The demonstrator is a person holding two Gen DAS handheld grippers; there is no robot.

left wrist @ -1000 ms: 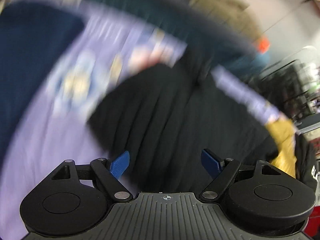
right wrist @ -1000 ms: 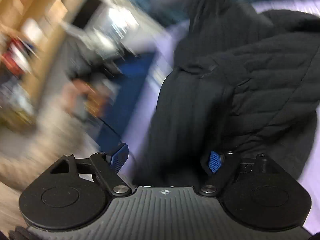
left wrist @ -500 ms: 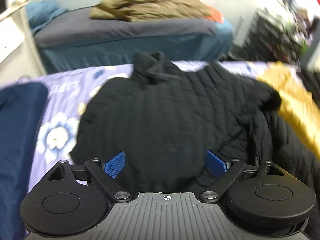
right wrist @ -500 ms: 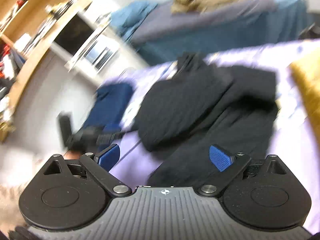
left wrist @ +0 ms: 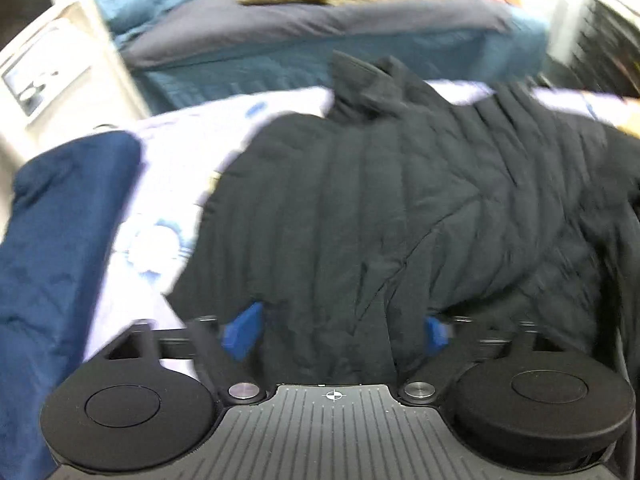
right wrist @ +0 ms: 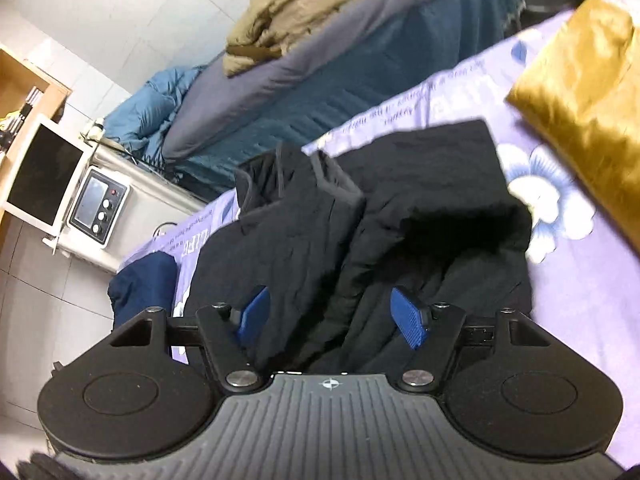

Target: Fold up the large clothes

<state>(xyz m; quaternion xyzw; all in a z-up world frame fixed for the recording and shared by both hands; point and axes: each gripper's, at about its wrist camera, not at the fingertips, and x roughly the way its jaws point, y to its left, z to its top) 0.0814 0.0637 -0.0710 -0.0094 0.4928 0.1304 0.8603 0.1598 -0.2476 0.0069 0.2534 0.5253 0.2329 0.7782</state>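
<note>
**Both grippers open above a black quilted jacket on a lilac bedspread**

The only writing is a line of print along the border of the lilac bedspread [right wrist: 568,280], seen upside down and too small to read; the grippers show just a crosshair mark.

The right gripper [right wrist: 331,316] stands with its blue pads apart, the jaws having just been closing. Jacket fabric shows between them, though neither pad presses on it. The left gripper [left wrist: 338,330] is spread wider, its pads likewise framing black cloth without gripping it; this view is smeared.

The black jacket [right wrist: 400,216] lies on the bedspread, collar toward the far edge, partly folded, with one flap turned over the body and stitched channels running across it. A navy garment [left wrist: 60,240] lies just beside it on one side, a mustard-gold cloth [right wrist: 580,76] on the other. Beyond stands a second bed [right wrist: 360,64] carrying a tan heap [right wrist: 296,12].
</note>
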